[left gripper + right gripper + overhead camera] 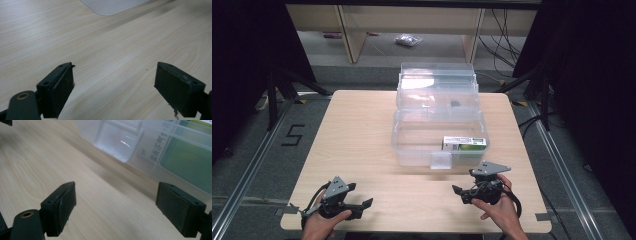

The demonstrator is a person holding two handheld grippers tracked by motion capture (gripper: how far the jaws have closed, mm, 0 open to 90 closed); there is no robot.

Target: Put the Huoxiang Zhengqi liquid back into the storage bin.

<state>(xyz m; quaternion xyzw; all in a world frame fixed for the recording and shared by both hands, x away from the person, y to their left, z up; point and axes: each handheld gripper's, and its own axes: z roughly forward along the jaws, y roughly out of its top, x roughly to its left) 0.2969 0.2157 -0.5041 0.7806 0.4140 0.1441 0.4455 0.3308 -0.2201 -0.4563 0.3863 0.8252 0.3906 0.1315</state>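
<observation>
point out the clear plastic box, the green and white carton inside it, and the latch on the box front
clear plastic box (412, 145): high view, its front left wall
green and white carton (464, 143): high view, middle of its top face
latch (117, 141): right gripper view, middle of the clear flap

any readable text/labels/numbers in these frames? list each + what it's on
"5": black tape mark on the floor left of the table.
Green and white carton inside the clear plastic box: dark print down its white side in the right gripper view, too blurred to read.
Nothing else legible.
</observation>
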